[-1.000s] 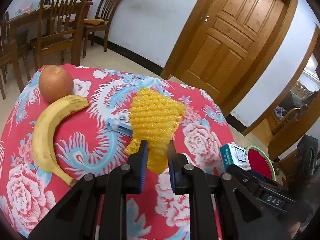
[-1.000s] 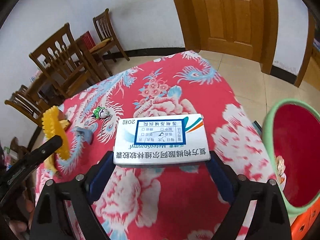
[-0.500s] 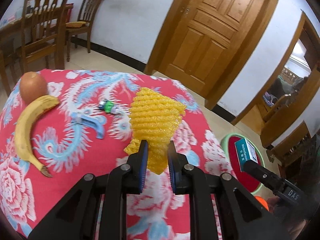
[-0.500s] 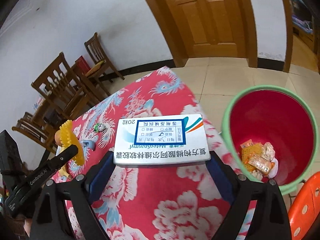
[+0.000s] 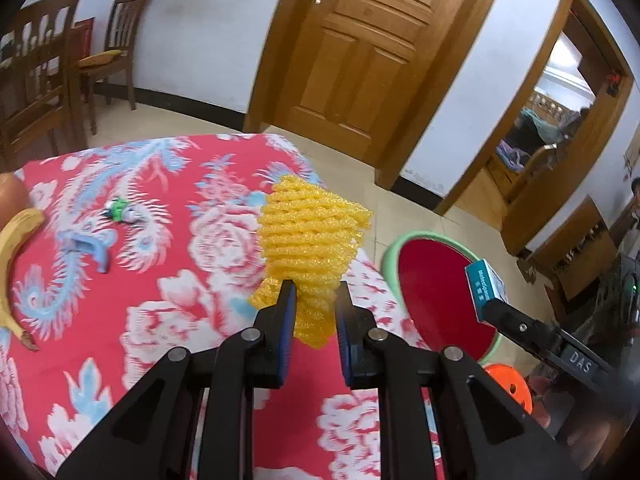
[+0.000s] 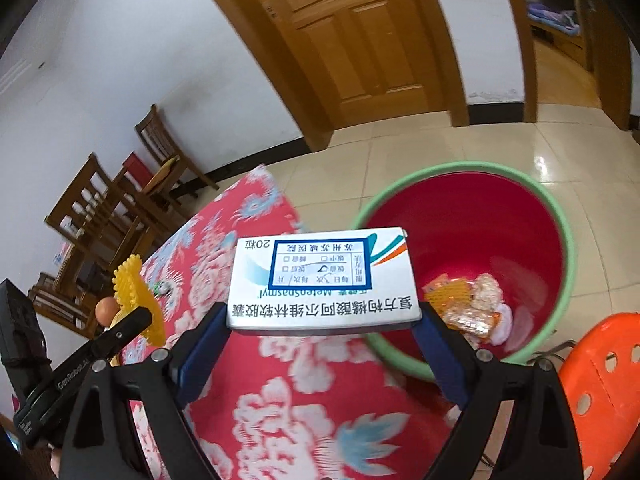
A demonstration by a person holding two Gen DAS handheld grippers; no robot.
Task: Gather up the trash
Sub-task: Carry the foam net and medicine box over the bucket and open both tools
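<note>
**Both grippers carry trash toward the red bin**

At the far left of the left wrist view, the banana point(image 5: 12, 264) and the round fruit point(image 5: 12, 196) behind it have slid almost out of frame; a second ago both lay fully in view. The blue clip point(image 5: 90, 246) and the small green toy point(image 5: 119, 210) on the red floral tablecloth point(image 5: 168, 320) have likewise drifted leftward.

In the middle, the left gripper point(image 5: 315, 300) is pinched together on the lower tail of the yellow foam fruit net point(image 5: 310, 240), which stands up above the fingers exactly as before. The net now hangs over the table's right edge rather than over its centre.

To the right, the red bin with a green rim point(image 5: 440, 288) stands on the tiled floor beside the table, far more exposed than earlier, when only a sliver showed. An orange stool point(image 5: 508, 384) sits just beside it.

The right gripper point(image 6: 322, 320) has its jaws spread wide and clamped on the two ends of the white medicine box point(image 6: 324, 280). The box now partly overlaps the bin's near rim, with wrappers point(image 6: 468, 304) visible at the bottom; a second ago the bin sat at the frame's right edge.
</note>
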